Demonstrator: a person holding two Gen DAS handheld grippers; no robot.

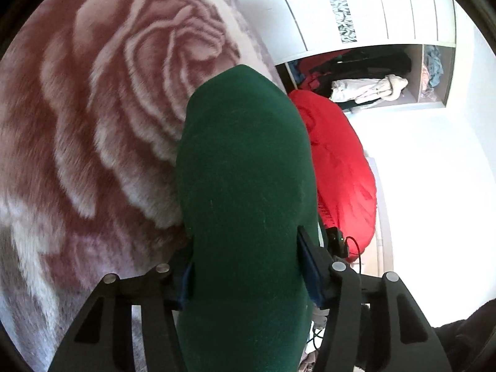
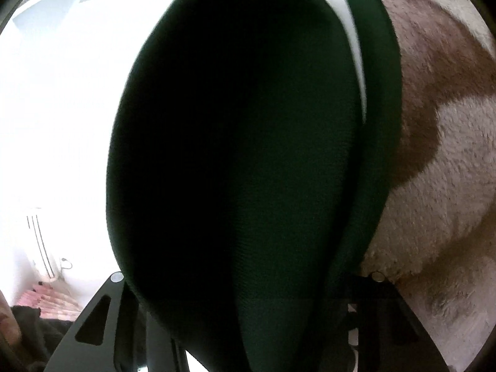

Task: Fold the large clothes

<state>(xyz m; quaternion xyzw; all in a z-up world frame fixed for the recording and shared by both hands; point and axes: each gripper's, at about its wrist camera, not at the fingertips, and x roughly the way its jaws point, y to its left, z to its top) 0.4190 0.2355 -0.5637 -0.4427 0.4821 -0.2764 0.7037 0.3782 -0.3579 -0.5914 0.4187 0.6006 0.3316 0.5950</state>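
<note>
Over the rose-patterned blanket (image 1: 93,108), each tool, left (image 1: 248,279) and right (image 2: 248,282), clamps the green garment (image 1: 245,170), its long axis running straight ahead between the fingers.

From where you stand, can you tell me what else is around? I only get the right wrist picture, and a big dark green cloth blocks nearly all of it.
Observer: The left gripper is clamped on that same green garment, so both ends are held.
Operator: What is the fuzzy brown and cream stuff beside it?
Observer: A plush blanket; the left wrist view shows that the patches form a large rose print.
Operator: Any other clothes nearby?
Observer: Yes, a bright red garment lies just beyond the green one.
Operator: And behind that?
Observer: An open wardrobe with clothes stuffed on its shelves.
</note>
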